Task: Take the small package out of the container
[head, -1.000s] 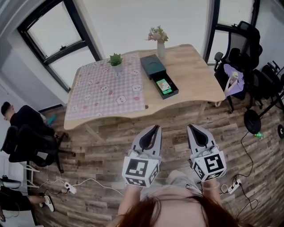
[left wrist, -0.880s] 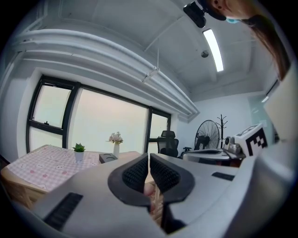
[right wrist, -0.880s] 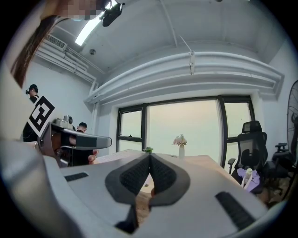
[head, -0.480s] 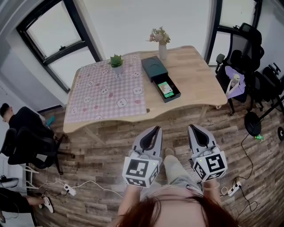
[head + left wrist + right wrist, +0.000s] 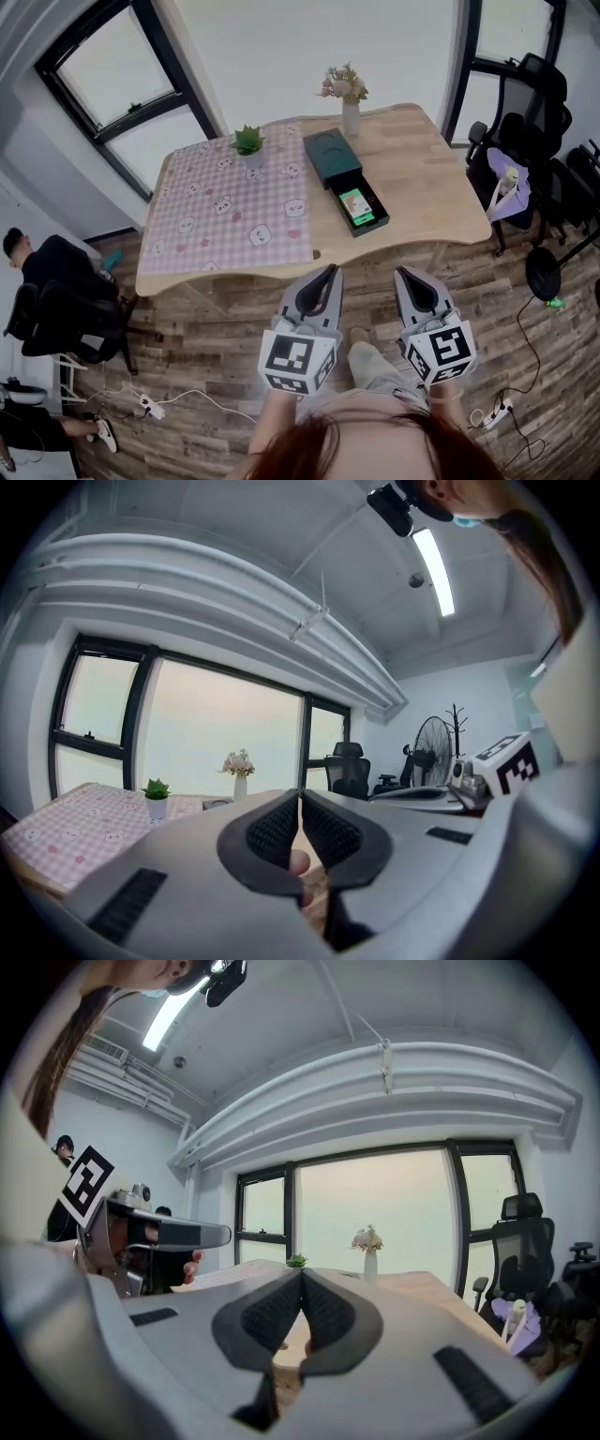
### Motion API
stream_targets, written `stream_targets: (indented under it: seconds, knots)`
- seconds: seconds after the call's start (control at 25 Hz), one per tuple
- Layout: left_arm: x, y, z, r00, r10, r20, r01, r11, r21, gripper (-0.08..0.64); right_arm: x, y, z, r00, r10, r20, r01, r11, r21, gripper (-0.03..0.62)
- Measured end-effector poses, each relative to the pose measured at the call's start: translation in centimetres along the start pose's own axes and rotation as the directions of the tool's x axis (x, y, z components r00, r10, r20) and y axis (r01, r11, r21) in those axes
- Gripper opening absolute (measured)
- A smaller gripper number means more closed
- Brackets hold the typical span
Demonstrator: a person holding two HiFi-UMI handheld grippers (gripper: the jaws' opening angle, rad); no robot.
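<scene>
Hovering side by side above the grey-brown plank floor (image 5: pixel 216 314), the left gripper (image 5: pixel 330 270) and the right gripper (image 5: pixel 401 270) both point toward the light wooden table (image 5: pixel 427 178), well short of its near edge. In the left gripper view the dark ribbed pads meet along a thin seam: the jaws are together with nothing between them. The right gripper view shows the same, its jaws closed on nothing.

On the table's bare wood, just right of the pink checked tablecloth (image 5: pixel 225 202), sits the dark green rectangular container (image 5: pixel 332 153). Its black drawer (image 5: pixel 373 204) is pulled out toward the person. The small green-and-white package (image 5: pixel 353 204) lies flat inside that open drawer, well apart from both grippers.

Behind the container, near the far edge, stands a slim pale vase of pink and white flowers (image 5: pixel 349 103). A small green potted succulent (image 5: pixel 248 142) stands on the far part of the cloth.

Black office chairs (image 5: pixel 530 103) cluster to the right of the table, one with a purple bag (image 5: pixel 511 187) on it. At the left edge a person in dark clothes (image 5: pixel 52 267) sits in another chair. A white power strip (image 5: pixel 150 405) and its cable lie on the floor nearby.
</scene>
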State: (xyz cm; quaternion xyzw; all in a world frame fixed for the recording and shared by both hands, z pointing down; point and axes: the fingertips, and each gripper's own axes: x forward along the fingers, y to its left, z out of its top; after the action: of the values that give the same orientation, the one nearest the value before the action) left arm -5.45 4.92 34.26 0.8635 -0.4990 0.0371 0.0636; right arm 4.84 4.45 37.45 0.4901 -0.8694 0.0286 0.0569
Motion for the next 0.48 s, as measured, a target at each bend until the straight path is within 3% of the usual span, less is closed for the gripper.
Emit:
stream_targets:
  seconds: [0.48]
  knots:
    - [8.8,0.9,1.8,1.000,-0.024,-0.016,0.025,0.998,0.050,0.018,6.4,-6.0,0.6,1.000,0.002,-0.005,-0.002,0.997,-0.073,0.000]
